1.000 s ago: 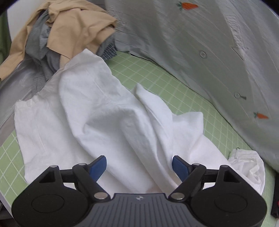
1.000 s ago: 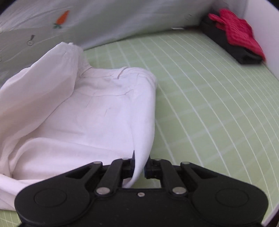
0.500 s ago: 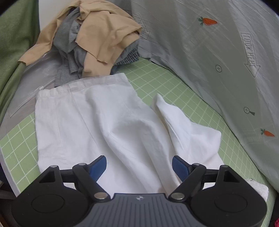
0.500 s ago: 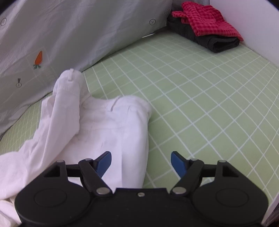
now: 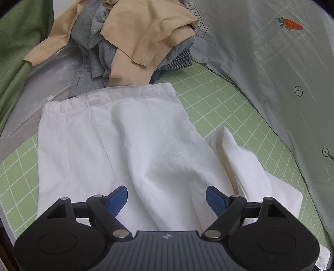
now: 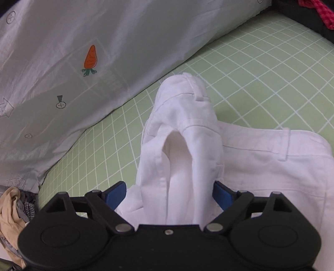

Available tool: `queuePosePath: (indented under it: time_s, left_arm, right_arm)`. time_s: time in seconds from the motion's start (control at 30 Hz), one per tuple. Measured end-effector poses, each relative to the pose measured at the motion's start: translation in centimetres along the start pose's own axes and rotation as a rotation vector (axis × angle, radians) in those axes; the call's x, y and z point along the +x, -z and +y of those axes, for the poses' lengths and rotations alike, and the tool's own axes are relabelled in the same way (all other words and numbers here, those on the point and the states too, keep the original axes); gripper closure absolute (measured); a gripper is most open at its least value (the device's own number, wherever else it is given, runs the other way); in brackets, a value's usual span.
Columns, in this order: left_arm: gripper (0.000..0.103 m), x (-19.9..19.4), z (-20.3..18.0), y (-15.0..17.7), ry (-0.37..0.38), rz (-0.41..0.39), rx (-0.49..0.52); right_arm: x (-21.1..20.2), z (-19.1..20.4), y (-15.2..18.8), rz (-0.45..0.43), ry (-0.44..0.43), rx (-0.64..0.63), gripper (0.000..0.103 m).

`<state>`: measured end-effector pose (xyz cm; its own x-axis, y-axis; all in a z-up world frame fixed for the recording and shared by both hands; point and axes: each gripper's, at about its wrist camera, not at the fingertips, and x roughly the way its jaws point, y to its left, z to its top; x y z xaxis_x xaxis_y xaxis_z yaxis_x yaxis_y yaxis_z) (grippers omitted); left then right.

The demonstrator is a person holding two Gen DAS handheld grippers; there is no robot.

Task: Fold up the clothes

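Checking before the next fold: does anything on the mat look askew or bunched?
Yes. The white trousers are not flat: one part humps up in a raised fold between the open right tongs. The left view shows another loose flap lying askew beside the flat part.

The white trousers point(image 6: 261, 158) run off the right wrist view's right edge, and a raised fold hides part of the right hand-held gripper point(image 6: 170, 193). The red checked cloth point(image 6: 317, 10) is cut off at the top corner. The laundry pile point(image 5: 129, 41) covers the worktop behind it.
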<state>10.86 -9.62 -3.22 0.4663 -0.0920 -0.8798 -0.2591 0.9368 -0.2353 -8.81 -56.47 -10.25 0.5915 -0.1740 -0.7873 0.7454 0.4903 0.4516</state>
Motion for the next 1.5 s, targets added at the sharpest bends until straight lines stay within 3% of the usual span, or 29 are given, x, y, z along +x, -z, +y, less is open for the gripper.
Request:
queuePosePath:
  time_s: [0.17,0.23,0.33,0.4,0.5,0.53,0.63,0.7,0.77,0.87,0.97,1.23,1.33,1.4,1.43,1.5]
  left_arm:
    - [0.02,2.0,-0.1,-2.8,0.032,-0.001,-0.085]
    - [0.02,3.3,-0.9,-4.0,0.018,0.012,-0.074]
    - [0.02,5.9,-2.8,-5.0,0.001,0.064,0.006]
    - [0.02,7.4,-3.3,-5.2,-0.019,0.105,0.039]
    - [0.022,8.9,-2.3,-5.0,-0.037,0.167,-0.005]
    - [0.023,9.1,-1.9,-4.8,-0.026,0.176,-0.029]
    - [0.049,9.2,-0.6,-3.9,0.012,0.187,-0.098]
    - [0.079,9.1,-0.3,-3.4,0.031,0.185,-0.114]
    - [0.087,9.0,-0.5,-3.1,0.038,0.171,-0.1]
    - [0.096,8.7,-1.7,-3.1,0.039,0.142,-0.059]
    - [0.098,8.2,-3.2,-3.7,0.073,0.111,-0.051]
    - [0.1,4.3,-10.1,-5.7,0.311,0.03,-0.035]
    - [0.1,1.0,-11.8,-5.1,0.416,-0.003,0.005]
    - [0.1,-0.9,-11.7,-3.8,0.44,-0.027,0.041]
    - [0.1,-1.5,-11.2,-3.0,0.426,-0.032,0.059]
    - [0.1,-1.8,-9.6,-1.0,0.368,-0.016,0.11]
  right_arm:
    - [2.5,1.1,-1.1,0.048,0.002,0.034,0.013]
    - [2.8,0.9,-1.3,0.054,0.005,0.039,0.013]
    - [3.1,1.3,-1.2,0.062,0.007,0.024,0.002]
    - [3.5,2.1,-1.1,0.073,0.036,-0.004,0.001]
    - [4.0,3.1,-1.3,0.098,0.073,-0.03,0.001]
    - [4.1,3.1,-1.5,0.107,0.082,-0.023,0.005]
    - [4.3,2.8,-2.4,0.139,0.093,0.01,0.021]
    - [4.0,1.8,-3.3,0.121,0.05,0.058,0.045]
    - [3.6,0.5,-4.5,0.086,-0.013,0.113,0.073]
    - [3.0,-1.2,-6.5,0.026,-0.096,0.185,0.084]
    - [2.3,-1.7,-8.7,-0.055,-0.078,0.182,0.086]
    - [-4.0,-4.1,-15.8,-0.435,0.047,0.237,0.087]
    - [-6.1,-5.7,-16.7,-0.457,0.104,0.233,0.083]
    - [-7.2,-6.8,-17.1,-0.453,0.142,0.223,0.07]
    - [-7.6,-7.3,-16.9,-0.436,0.154,0.21,0.05]
    - [-7.2,-8.0,-15.1,-0.359,0.139,0.165,0.027]
